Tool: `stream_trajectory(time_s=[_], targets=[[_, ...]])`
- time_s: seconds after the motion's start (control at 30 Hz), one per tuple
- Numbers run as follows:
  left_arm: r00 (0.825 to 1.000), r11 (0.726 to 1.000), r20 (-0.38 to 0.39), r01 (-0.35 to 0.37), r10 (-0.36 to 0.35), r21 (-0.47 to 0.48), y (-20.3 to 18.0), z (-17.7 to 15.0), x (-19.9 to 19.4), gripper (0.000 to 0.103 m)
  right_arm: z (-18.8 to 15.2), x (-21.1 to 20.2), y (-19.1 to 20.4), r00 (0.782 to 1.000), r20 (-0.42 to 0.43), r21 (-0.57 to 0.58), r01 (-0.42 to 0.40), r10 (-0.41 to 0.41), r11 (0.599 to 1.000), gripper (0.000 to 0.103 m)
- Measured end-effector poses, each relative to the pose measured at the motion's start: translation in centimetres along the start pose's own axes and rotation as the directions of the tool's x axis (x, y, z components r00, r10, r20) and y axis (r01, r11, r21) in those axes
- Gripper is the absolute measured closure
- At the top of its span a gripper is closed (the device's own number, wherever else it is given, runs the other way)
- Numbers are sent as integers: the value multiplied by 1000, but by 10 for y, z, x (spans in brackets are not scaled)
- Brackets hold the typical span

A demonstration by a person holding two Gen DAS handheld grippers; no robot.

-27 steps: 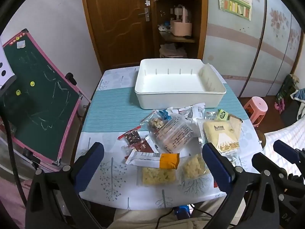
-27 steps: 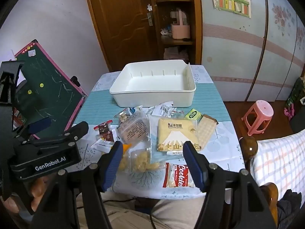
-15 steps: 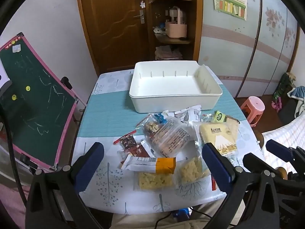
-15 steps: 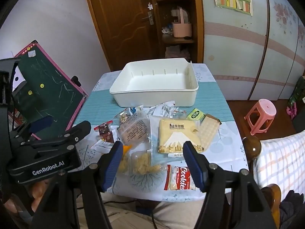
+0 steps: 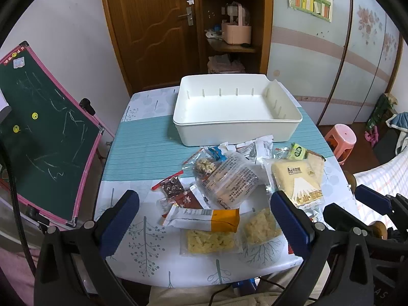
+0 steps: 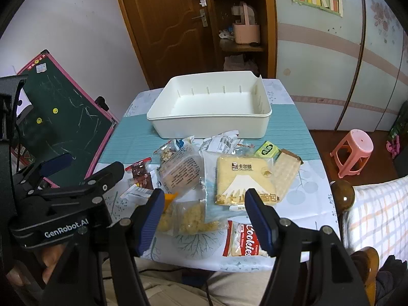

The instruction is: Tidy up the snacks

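**Snack Sorting: Start Position, Nothing Held**

Both grippers hover above the near edge of the table (image 5: 132,153), jaws spread wide and gripping nothing. The left gripper (image 5: 204,216) frames the orange-and-white bar (image 5: 204,218) and the two clear packs of yellow crisps (image 5: 211,239) between its blue pads. The right gripper (image 6: 204,214) is positioned over the near end of the bread pack (image 6: 242,181), with the Cookies packet (image 6: 242,239) just beside its right pad. This raised, open stance appears to be a survey position: each camera sees the whole pile and the destination before a pick is chosen.

The white bin (image 5: 237,132) stands on the teal runner beyond the snacks, its interior bare, so no item is sorted yet. The near wall of the bin faces the pile, which keeps the transfer path short.

The snacks lie in a loose, overlapping heap between bin and table edge:

- bread pack, large and flat, printed with a mountain
- clear printed bag (image 5: 229,181) of biscuits, resting partly on neighbouring wrappers
- red-trimmed small packs (image 5: 173,188) at the left
- green sachet (image 6: 266,150) and wafer pack (image 6: 285,170) at the right

Most wrappers are thin, glossy film (likely slippery and easily crushed).
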State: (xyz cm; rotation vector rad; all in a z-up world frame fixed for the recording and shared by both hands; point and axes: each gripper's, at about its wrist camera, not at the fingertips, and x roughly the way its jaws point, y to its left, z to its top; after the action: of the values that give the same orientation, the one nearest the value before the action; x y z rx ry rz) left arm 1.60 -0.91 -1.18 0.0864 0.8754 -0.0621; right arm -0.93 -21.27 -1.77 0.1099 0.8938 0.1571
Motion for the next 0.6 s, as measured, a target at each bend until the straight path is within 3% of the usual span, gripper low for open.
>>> stream_trajectory(time_s=[0.6], targets=[[1000, 1000, -23, -2, 2, 7, -1, -2, 11, 1, -1, 5, -1, 1000, -12, 9, -3, 3, 1000, 37]])
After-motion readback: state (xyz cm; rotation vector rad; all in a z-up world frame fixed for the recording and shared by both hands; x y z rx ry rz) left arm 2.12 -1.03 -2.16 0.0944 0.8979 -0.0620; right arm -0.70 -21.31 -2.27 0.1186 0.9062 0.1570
